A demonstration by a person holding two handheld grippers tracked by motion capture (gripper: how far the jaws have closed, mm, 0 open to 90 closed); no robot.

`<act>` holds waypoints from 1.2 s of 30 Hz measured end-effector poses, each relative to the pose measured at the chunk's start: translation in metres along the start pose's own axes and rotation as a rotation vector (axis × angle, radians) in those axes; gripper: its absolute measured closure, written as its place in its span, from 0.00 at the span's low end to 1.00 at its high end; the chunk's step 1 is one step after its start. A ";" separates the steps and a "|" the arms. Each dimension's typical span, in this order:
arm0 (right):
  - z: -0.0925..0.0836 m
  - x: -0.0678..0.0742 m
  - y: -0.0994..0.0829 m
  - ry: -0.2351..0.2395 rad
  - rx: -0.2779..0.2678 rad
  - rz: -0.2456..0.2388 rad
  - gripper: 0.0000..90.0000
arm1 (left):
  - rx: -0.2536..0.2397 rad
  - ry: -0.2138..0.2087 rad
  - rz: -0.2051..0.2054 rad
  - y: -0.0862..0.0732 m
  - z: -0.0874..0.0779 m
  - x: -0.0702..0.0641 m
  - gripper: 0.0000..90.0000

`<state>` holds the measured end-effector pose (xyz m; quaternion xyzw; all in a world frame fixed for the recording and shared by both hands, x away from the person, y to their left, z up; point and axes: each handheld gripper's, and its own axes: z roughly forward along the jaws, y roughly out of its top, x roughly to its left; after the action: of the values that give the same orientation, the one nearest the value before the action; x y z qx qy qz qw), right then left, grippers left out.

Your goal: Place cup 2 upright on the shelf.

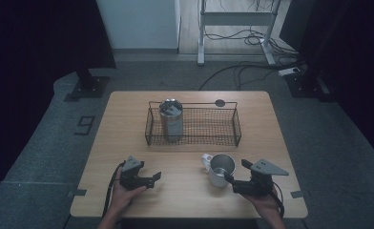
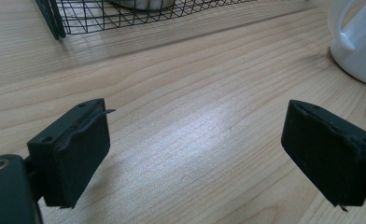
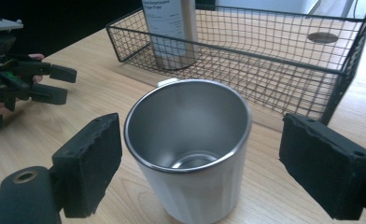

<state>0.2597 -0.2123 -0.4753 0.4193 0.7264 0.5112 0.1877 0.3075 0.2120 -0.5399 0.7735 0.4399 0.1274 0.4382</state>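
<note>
A white mug [image 1: 221, 169] with a steel inside stands upright on the wooden table [image 1: 185, 200], in front of a black wire basket [image 1: 237, 129]. Its handle points to the far left. My right gripper [image 1: 236, 171] is open around the mug [image 3: 190, 154]; the left pad sits very near the rim and the right pad stands clear of it. My left gripper [image 1: 154, 179] is open at the table's front left with bare wood between its jaws [image 2: 195, 126]. The mug's handle [image 2: 354, 42] is off to its right. A steel tumbler [image 1: 171, 121] stands upright in the basket's left end.
The basket [image 3: 265, 56] lies across the table's middle, just beyond the mug, with the tumbler [image 3: 172, 32] in it. A small dark disc [image 1: 220, 102] lies behind the basket. The left gripper [image 3: 55, 84] shows off to the left in the right gripper view. Cables run over the floor beyond the table.
</note>
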 end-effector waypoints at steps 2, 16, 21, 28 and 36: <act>0.002 0.002 0.000 0.006 0.003 0.000 0.14 | 0.006 -0.004 0.000 0.000 0.001 0.000 0.09; 0.015 0.010 -0.001 0.025 0.019 -0.023 0.08 | 0.020 -0.012 0.002 -0.003 0.004 -0.002 0.09; 0.020 0.009 -0.004 0.000 0.031 -0.037 0.05 | 0.023 -0.012 0.003 -0.003 0.004 -0.002 0.09; 0.031 0.008 -0.008 -0.002 0.051 -0.047 0.00 | 0.026 -0.019 0.003 -0.003 0.004 -0.002 0.09; 0.047 0.009 -0.012 -0.006 0.074 -0.061 0.00 | 0.031 -0.022 0.008 -0.003 0.005 -0.002 0.09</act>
<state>0.2823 -0.1797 -0.5041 0.4050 0.7567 0.4769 0.1896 0.3071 0.2082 -0.5446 0.7831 0.4340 0.1140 0.4305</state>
